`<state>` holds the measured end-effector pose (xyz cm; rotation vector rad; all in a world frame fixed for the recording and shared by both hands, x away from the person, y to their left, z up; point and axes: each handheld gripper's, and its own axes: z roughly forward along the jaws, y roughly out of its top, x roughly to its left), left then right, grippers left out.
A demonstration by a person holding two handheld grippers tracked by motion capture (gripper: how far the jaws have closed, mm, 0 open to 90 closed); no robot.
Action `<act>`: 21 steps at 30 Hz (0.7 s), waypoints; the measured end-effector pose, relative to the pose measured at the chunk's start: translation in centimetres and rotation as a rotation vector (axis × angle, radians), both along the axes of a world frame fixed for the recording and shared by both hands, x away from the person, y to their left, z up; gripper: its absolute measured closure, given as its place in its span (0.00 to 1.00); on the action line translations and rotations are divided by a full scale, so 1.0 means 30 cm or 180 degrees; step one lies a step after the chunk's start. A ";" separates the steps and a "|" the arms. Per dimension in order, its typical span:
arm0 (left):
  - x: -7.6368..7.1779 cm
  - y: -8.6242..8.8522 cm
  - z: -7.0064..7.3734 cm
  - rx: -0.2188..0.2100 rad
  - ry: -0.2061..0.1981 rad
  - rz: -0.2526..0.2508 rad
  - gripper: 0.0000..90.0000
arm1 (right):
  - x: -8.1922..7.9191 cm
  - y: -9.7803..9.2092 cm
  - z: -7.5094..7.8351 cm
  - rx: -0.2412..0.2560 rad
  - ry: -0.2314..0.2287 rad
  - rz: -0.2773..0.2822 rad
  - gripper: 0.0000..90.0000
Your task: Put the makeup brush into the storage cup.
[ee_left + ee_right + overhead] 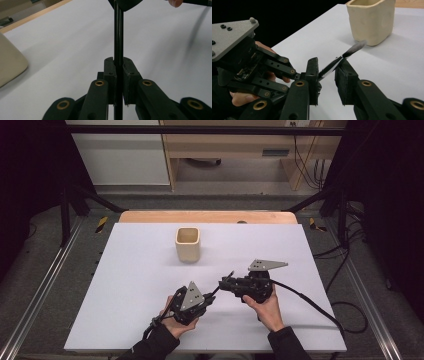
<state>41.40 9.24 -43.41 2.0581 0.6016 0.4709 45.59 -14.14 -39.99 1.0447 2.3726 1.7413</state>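
A thin black brush (223,282) with a grey bristle tip (357,47) is held between the two grippers near the table's front middle. My left gripper (118,62) is shut on the brush's handle (118,37), which runs straight up from its jaws. My right gripper (327,67) is open, its jaws standing on either side of the brush (337,62) with a gap. The bristles point toward a cream cup (370,20). In the high view the left gripper (212,297) and the right gripper (223,282) meet tip to tip.
The cream square-sided cup (187,244) stands upright and open at the back middle of the white table (130,285). A wooden strip (207,216) borders the far edge. Cables (305,297) trail from the right gripper over the table's right side.
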 end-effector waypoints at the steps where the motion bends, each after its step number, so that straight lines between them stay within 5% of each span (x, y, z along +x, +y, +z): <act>1: 0.000 0.000 -0.001 0.0000 -0.0003 -0.0002 0.93 | 0.000 0.000 0.000 0.0003 0.0002 0.0007 0.82; 21: -0.001 -0.014 -0.021 0.0032 -0.0023 -0.0013 0.92 | -0.011 0.003 0.004 0.0165 0.0039 0.0189 0.93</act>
